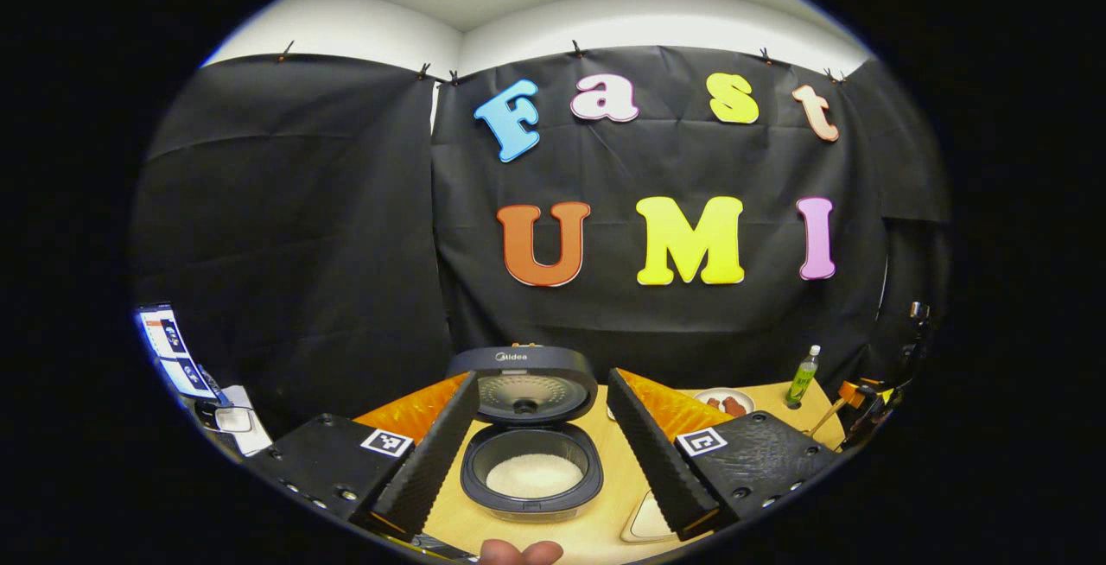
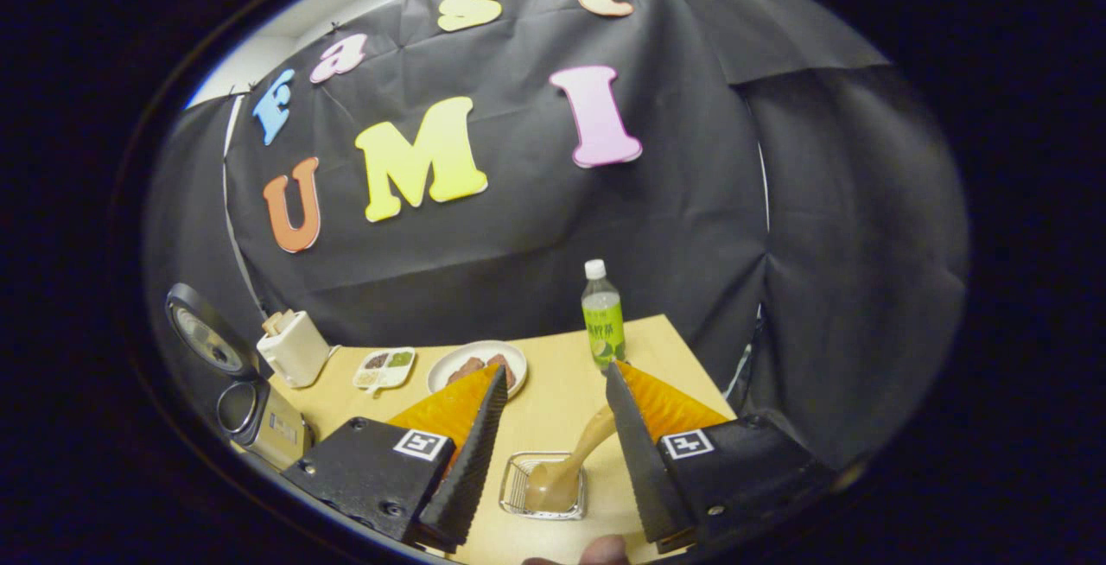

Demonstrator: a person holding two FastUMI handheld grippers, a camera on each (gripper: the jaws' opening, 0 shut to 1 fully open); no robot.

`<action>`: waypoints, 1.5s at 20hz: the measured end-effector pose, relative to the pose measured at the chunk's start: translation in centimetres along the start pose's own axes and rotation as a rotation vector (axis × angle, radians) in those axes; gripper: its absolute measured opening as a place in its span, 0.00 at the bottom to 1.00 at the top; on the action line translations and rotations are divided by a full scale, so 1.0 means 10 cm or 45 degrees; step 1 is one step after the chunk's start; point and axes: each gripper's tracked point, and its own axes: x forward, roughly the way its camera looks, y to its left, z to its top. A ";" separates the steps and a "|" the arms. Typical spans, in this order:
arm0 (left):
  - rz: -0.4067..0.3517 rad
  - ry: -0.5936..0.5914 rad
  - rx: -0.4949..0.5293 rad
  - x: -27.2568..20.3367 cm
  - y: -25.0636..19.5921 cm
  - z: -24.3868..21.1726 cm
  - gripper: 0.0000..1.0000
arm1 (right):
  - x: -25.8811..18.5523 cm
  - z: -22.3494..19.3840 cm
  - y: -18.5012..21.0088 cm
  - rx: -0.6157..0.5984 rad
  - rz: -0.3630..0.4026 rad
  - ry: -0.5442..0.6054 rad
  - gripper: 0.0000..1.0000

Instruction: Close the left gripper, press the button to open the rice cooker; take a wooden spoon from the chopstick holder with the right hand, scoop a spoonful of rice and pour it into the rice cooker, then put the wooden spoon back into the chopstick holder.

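The dark rice cooker (image 1: 529,479) stands open on the wooden table, its lid (image 1: 523,384) raised and white rice in the pot. My left gripper (image 1: 543,379) is open, its fingers on either side of the cooker and not touching it. In the right gripper view, the wooden spoon (image 2: 562,472) rests bowl-down in a small wire chopstick holder (image 2: 513,489), its handle leaning toward the right-hand finger. My right gripper (image 2: 555,371) hangs open above the holder, fingers wide apart. The cooker (image 2: 255,416) also shows at the left edge of that view.
A green bottle (image 2: 602,316) stands near the table's back edge. A plate with brown food (image 2: 475,366), a small compartment dish (image 2: 384,368) and a white appliance (image 2: 294,345) sit behind the grippers. A pale dish (image 1: 646,523) lies by the cooker's right side.
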 end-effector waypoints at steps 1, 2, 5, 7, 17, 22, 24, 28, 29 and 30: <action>0.001 -0.019 -0.013 0.04 0.02 0.10 0.95 | -0.05 0.10 0.02 -0.016 0.001 -0.025 0.76; 0.006 -0.038 -0.018 0.09 0.08 0.18 1.00 | -0.13 0.20 0.07 -0.021 0.009 -0.046 0.76; 0.011 -0.093 -0.008 0.33 0.22 0.47 0.95 | -0.37 0.40 0.22 -0.028 0.034 -0.086 0.76; -0.008 -0.101 -0.029 0.50 0.27 0.62 0.95 | -0.51 0.46 0.24 -0.046 0.026 -0.100 0.92; 0.004 0.173 -0.131 1.71 0.53 0.32 0.94 | -1.53 0.73 0.23 -0.071 -0.105 -0.242 0.99; 0.022 0.508 -0.130 2.04 0.48 -0.31 0.95 | -1.85 0.66 -0.08 -0.067 -0.263 -0.242 1.00; 0.016 0.581 -0.136 2.01 0.46 -0.44 0.95 | -1.93 0.62 -0.17 -0.041 -0.311 -0.242 0.99; 0.006 0.666 -0.133 1.93 0.43 -0.58 0.95 | -1.94 0.48 -0.24 -0.016 -0.342 -0.204 1.00; 0.011 0.678 -0.131 1.91 0.43 -0.60 1.00 | -1.92 0.49 -0.25 -0.014 -0.337 -0.207 1.00; 0.019 0.685 -0.133 1.89 0.43 -0.62 0.96 | -1.90 0.50 -0.23 -0.015 -0.331 -0.208 0.99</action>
